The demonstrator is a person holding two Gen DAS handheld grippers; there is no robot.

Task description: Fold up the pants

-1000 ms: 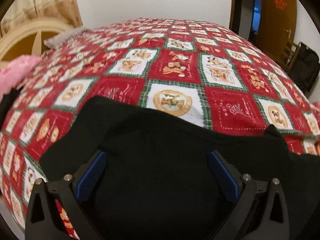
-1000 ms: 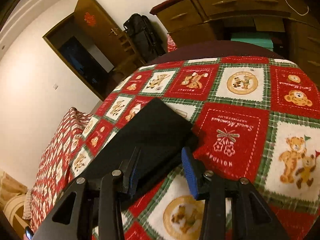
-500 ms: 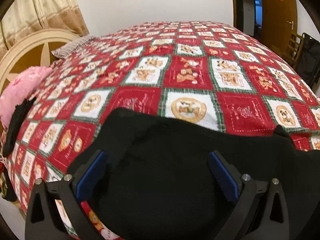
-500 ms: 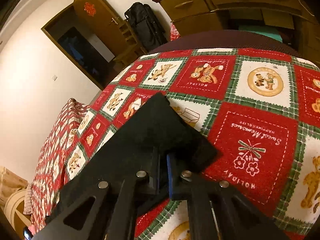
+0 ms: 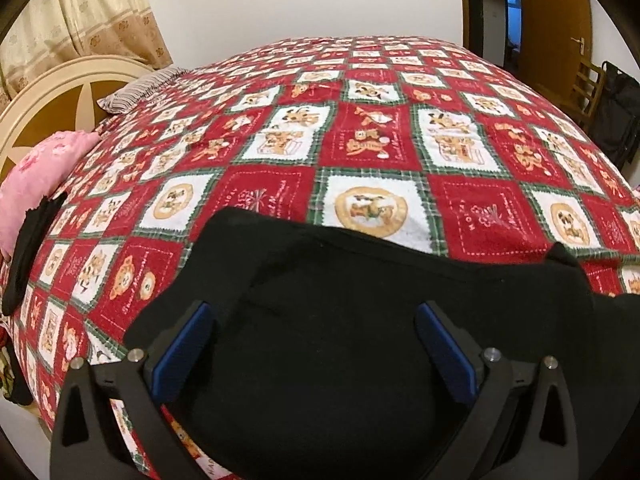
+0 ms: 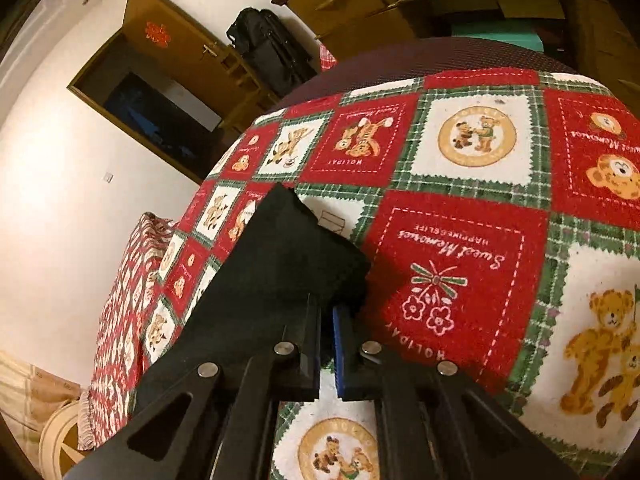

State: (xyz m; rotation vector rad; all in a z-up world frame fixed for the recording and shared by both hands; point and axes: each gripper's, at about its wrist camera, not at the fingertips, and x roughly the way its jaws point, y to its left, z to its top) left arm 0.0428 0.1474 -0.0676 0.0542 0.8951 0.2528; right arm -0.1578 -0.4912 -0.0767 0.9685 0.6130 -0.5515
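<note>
Pants (image 5: 360,340), black, lie on the bed's quilt (image 5: 360,152); the right gripper (image 6: 328,320) has its fingers pinched tight on a leg hem, the left gripper (image 5: 316,344) spread wide over the cloth, gripping nothing. Probably the hem should be lifted evenly and carried over, the edges kept matched.

You see black pants (image 5: 360,340) on a red, white and green checked bear-print bedspread (image 5: 372,140); pink pillow (image 5: 36,176), blue gripper pads (image 5: 182,352).
</note>
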